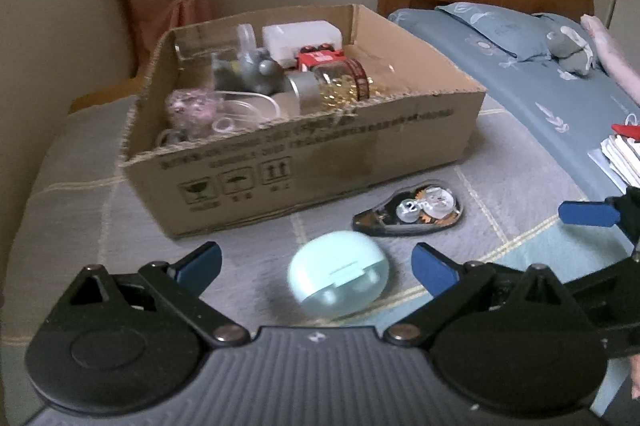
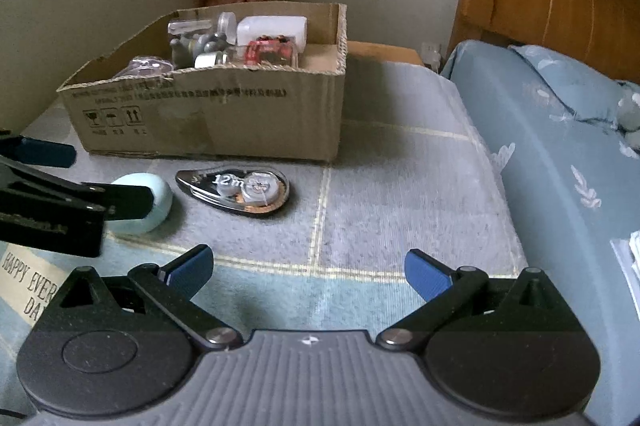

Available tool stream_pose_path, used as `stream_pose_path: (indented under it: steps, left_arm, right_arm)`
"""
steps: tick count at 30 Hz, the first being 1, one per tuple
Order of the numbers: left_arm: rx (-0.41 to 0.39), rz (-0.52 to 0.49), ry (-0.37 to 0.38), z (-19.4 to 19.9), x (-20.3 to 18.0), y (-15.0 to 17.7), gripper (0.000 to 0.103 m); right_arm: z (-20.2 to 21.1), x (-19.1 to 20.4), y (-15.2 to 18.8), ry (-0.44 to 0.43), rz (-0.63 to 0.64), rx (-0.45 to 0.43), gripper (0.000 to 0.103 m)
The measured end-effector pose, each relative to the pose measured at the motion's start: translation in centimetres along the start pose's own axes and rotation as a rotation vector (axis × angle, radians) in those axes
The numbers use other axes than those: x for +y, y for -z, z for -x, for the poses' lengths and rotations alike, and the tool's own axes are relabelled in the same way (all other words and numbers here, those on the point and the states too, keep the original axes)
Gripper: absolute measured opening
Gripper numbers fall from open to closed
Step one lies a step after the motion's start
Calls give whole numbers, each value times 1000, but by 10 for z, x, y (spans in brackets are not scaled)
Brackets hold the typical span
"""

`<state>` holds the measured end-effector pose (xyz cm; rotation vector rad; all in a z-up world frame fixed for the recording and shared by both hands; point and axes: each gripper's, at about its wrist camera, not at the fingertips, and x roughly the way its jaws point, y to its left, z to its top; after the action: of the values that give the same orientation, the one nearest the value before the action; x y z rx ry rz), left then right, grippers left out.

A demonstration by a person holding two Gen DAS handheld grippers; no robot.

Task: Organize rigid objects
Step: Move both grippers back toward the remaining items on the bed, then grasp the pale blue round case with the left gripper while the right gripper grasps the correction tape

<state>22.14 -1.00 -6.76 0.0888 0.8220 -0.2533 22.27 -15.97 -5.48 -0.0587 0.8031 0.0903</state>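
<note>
Pick-up step: my left gripper [image 1: 316, 264] stood spread around the mint case [image 1: 339, 280], right gripper [image 2: 308, 268] apart and empty; next, clamp and lift it to the box [image 1: 280, 161] ahead.

Left gripper [image 1: 316, 264] low, jaws spread wide, right gripper [image 2: 308, 272] beside it, equally wide apart, both level.
</note>
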Motion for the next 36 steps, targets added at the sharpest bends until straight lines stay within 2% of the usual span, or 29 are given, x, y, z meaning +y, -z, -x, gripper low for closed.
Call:
stream_pose_path:
  steps: [4, 11, 22, 24, 27, 28, 29, 33, 36]
  left_arm:
    - [35, 16, -47, -17, -4, 2, 101]
    - [77, 62, -68, -23, 8, 11, 101]
    - [54, 120, -121, -16, 26, 19, 100]
    - [50, 119, -121, -14, 24, 19, 96]
    - [35, 103, -98, -9, 18, 18, 76]
    - [31, 95, -92, -8, 16, 18, 66]
    - [30, 92, -85, -8, 15, 17, 60]
    - [32, 95, -76, -7, 19, 16, 60]
    - [33, 102, -101, -7, 28, 16, 60]
  right_arm:
    - [-3, -3, 0, 3, -3, 8, 103]
    - [-6, -4, -1, -11, -13, 19, 103]
    - [-8, 1, -2, -5, 10, 30, 103]
    - [-9, 2, -3, -4, 14, 32, 103]
    - [-11, 5, -3, -5, 22, 38, 103]
    - [-12, 6, -3, -5, 26, 41, 103]
    - [-13, 8, -4, -6, 29, 44, 103]
    - [-15, 13, -5, -31, 36, 52, 103]
    - [-19, 18, -7, -56, 41, 61, 103]
